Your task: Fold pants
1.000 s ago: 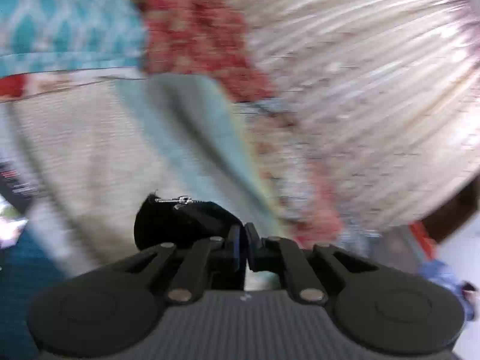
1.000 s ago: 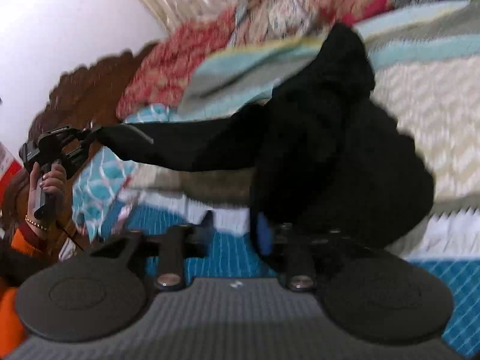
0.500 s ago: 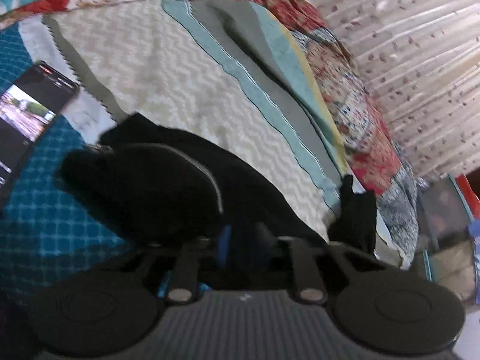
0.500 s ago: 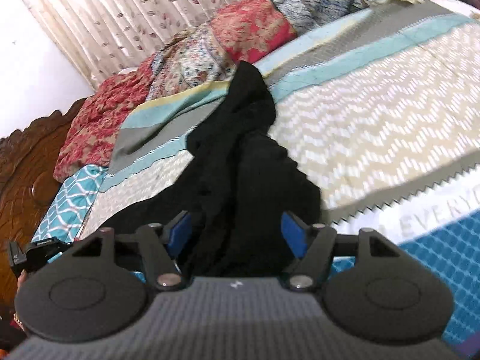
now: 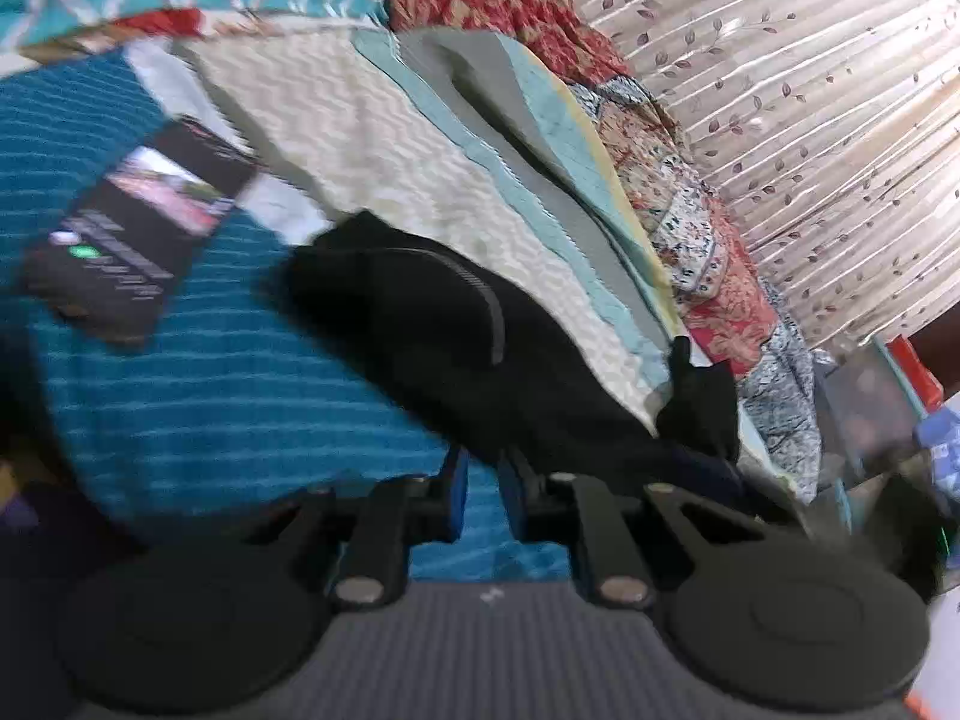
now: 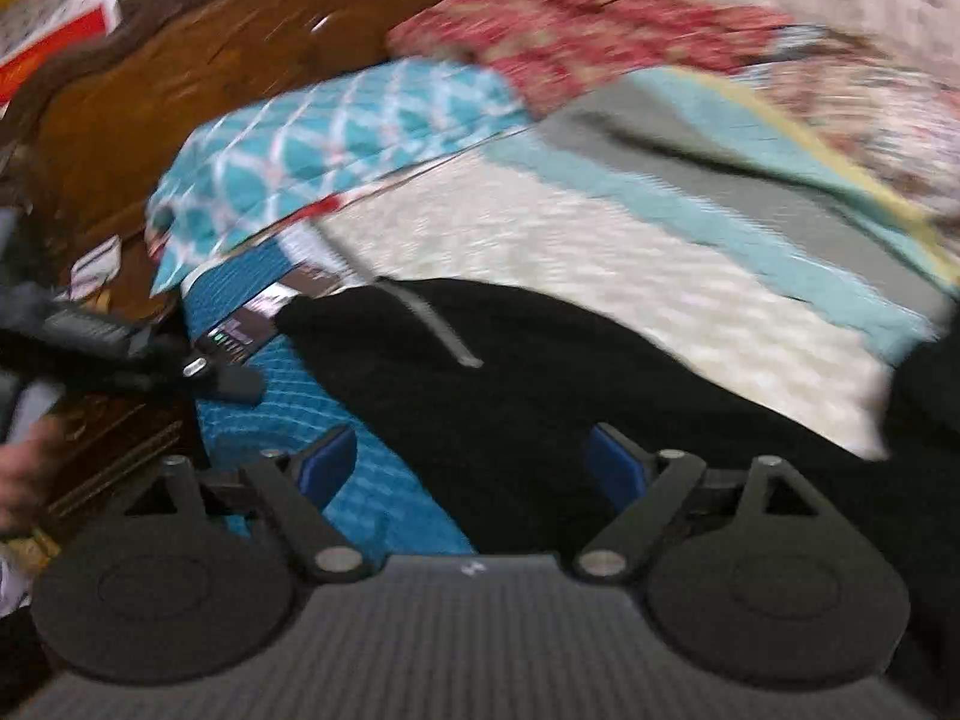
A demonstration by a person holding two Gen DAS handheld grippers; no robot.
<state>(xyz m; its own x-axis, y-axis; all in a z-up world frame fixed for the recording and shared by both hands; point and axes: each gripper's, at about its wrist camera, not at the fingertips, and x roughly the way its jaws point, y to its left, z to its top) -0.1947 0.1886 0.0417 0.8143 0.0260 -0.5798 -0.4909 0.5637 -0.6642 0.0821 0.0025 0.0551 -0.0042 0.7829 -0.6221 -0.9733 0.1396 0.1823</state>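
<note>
The black pants (image 5: 480, 348) lie stretched along the bedspread (image 5: 228, 408), a grey zipper line (image 5: 495, 318) on the end near the phone. My left gripper (image 5: 483, 483) hangs low at their near edge. Its blue pads stand a narrow slit apart, with only teal bedspread showing between them. In the right wrist view the pants (image 6: 540, 396) run from the phone to the right edge. My right gripper (image 6: 474, 468) is just above them, its jaws opening wide. The cloth lies under and between the fingers (image 6: 327, 462), and the pads do not press on it.
A lit phone (image 5: 138, 234) lies on the bedspread left of the pants. A teal patterned pillow (image 6: 360, 132), a red floral quilt (image 6: 570, 24) and a carved wooden headboard (image 6: 180, 90) stand behind. A curtain (image 5: 810, 90) hangs along the far side. A person's hand (image 6: 24, 468) shows at left.
The left gripper came down from mid-air to the bed and its pads parted off the pants. The right gripper's jaws widened and swung left; the pants went from hanging to lying flat.
</note>
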